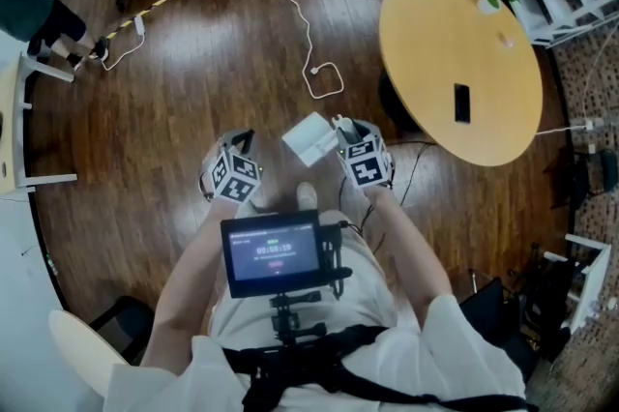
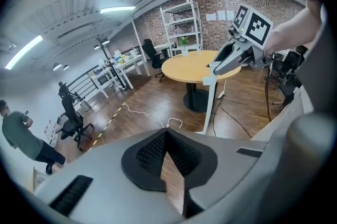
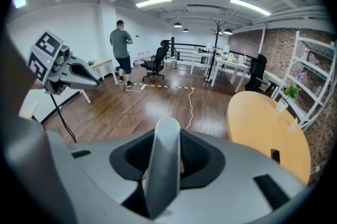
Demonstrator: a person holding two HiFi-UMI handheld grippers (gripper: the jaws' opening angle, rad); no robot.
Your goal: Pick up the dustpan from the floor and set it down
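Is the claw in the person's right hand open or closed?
Shut. In the right gripper view, the right gripper has its pads pressing both sides of the dustpan handle.

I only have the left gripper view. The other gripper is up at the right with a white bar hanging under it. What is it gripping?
Observer: The right gripper view shows the right gripper shut on the rounded handle of the white dustpan.
Operator: Where does my left gripper sit relative to the dustpan?
Observer: In the head view the left gripper is on the dustpan's left, apart from it.
Operator: Is anything lying on the round table?
Observer: What looks like a dark phone lies flat on the table, toward the person's side.
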